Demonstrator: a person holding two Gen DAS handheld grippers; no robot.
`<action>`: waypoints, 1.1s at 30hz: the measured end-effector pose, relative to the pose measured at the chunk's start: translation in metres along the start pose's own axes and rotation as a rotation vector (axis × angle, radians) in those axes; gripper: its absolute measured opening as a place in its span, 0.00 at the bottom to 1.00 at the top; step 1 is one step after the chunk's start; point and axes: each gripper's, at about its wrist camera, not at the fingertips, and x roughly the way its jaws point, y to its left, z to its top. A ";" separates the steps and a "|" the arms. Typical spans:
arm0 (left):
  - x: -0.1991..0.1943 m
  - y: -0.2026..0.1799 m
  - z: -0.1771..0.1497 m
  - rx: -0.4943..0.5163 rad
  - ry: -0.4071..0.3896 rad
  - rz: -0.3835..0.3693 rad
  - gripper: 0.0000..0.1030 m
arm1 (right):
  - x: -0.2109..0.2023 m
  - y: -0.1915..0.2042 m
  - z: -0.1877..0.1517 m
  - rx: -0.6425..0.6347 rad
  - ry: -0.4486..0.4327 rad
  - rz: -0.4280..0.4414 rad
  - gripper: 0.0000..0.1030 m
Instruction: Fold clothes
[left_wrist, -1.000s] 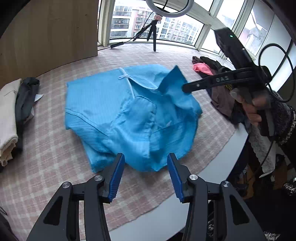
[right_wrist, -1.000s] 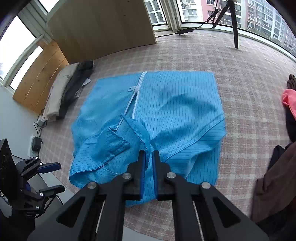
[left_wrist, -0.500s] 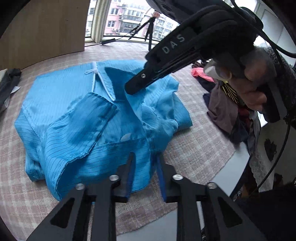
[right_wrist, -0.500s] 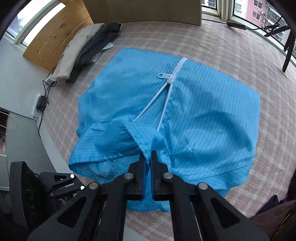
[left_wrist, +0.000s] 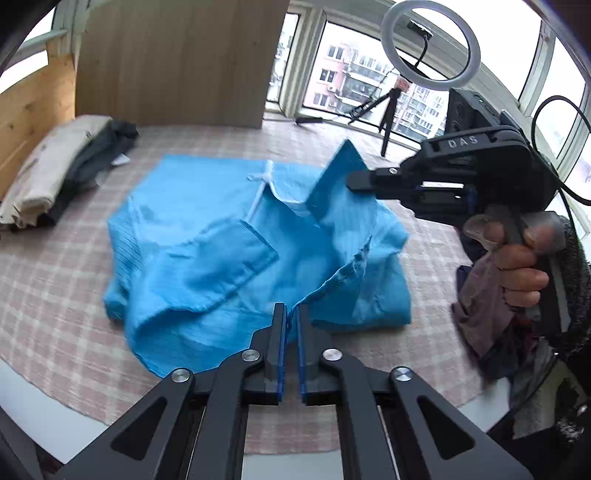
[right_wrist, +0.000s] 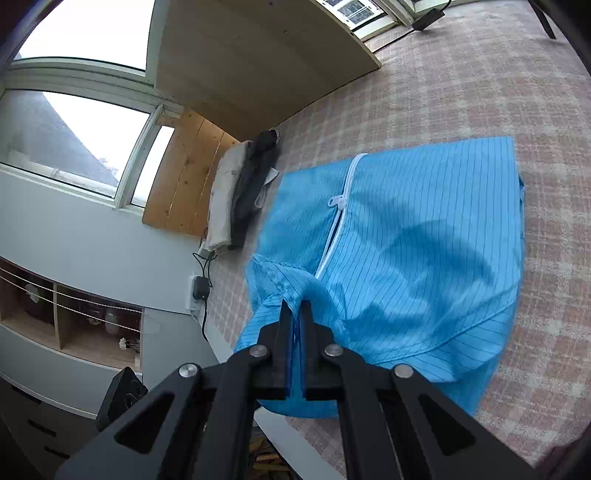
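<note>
A blue pinstriped jacket (left_wrist: 207, 236) with a white zipper (right_wrist: 340, 201) lies rumpled on the checked table cover (left_wrist: 55, 266). My left gripper (left_wrist: 291, 314) sits at its near hem. A ridge of blue cloth runs between its narrow jaws, which are opening slightly. My right gripper (right_wrist: 295, 310) is shut on a bunched fold of the jacket (right_wrist: 424, 240). In the left wrist view a person's hand (left_wrist: 517, 266) holds the right gripper (left_wrist: 351, 181) above the jacket's right side. A pointed flap of cloth stands up from its tip.
Folded beige and dark garments (left_wrist: 48, 177) lie at the far left, also the stack (right_wrist: 240, 192). A heap of dark and pink clothes (left_wrist: 480, 295) is at the right table edge. A ring light on a tripod (left_wrist: 430, 48) stands at the back by the windows.
My left gripper came down to the jacket's near hem and closed on it. The right gripper carried its held fold sideways across the jacket and swung to face the folded stack.
</note>
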 end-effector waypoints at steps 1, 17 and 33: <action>0.000 -0.005 -0.001 0.030 0.010 0.001 0.24 | 0.002 -0.001 0.000 0.000 0.012 0.011 0.03; 0.020 -0.047 0.013 0.191 -0.092 0.339 0.01 | -0.030 -0.004 0.003 -0.037 -0.089 0.033 0.02; 0.001 -0.065 -0.048 0.241 0.022 0.280 0.29 | -0.028 -0.053 -0.014 -0.039 0.083 -0.135 0.08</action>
